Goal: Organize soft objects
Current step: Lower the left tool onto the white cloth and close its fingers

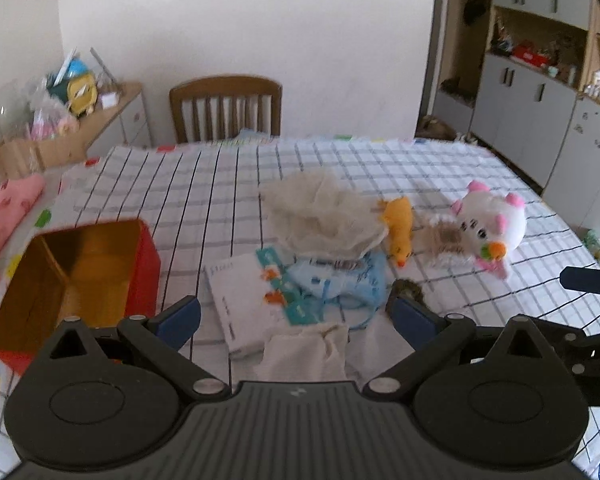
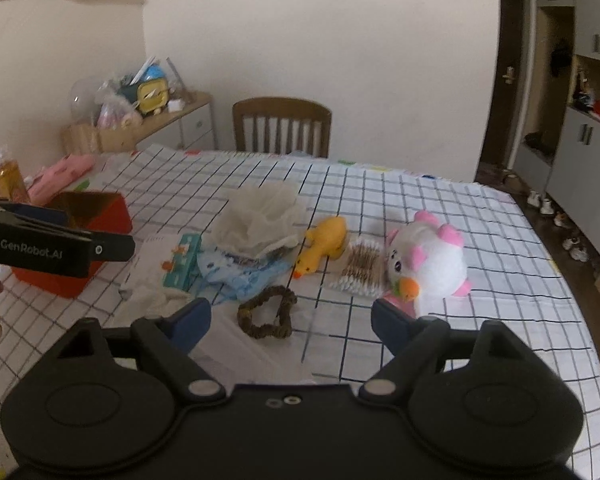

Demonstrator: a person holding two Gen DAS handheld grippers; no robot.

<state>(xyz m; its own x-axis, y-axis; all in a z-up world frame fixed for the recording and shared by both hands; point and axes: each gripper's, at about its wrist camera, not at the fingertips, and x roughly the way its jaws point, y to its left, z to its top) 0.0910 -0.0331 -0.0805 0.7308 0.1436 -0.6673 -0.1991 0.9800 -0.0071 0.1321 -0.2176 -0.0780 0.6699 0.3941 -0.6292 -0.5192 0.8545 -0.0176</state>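
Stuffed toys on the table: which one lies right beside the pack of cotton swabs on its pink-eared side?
The white plush with pink ears, orange beak toward the camera. The yellow duck lies on the cotton swabs' other side.

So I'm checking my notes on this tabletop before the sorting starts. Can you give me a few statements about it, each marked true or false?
1. The red tin box is open, with nothing visible inside. True.
2. The yellow duck toy lies inside the red tin box. False: it lies on the checked tablecloth, beside the pack of cotton swabs.
3. The right gripper is open and holds nothing. True.
4. The brown scrunchie sits on top of the white plush toy. False: it lies on the tablecloth, apart from the plush.
5. The left gripper is shut on the mesh bath pouf. False: it is open, and the pouf lies on the pile further away.
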